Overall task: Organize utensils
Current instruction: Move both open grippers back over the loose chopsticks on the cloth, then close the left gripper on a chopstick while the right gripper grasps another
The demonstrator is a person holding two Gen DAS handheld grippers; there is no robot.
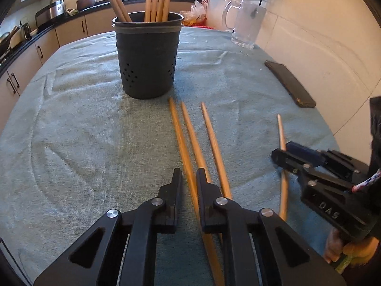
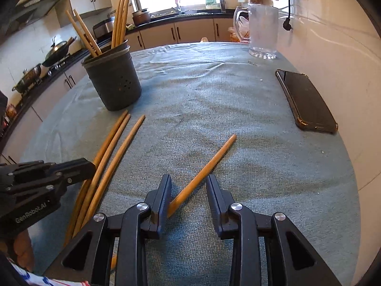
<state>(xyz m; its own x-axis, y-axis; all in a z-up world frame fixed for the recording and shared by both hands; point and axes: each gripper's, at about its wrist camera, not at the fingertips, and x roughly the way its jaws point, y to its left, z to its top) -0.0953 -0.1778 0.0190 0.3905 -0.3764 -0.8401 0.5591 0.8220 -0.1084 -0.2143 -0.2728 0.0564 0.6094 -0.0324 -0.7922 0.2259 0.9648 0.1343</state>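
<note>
Bare cloth (image 2: 214,109) between holder (image 2: 112,81) and phone (image 2: 307,100)

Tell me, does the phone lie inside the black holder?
No, the phone lies flat on the cloth near the wall, apart from the holder, which contains only chopsticks.

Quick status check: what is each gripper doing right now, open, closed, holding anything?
Left gripper: closed on one chopstick of the three lying together.
Right gripper: open, straddling the lone chopstick, not gripping it.
</note>
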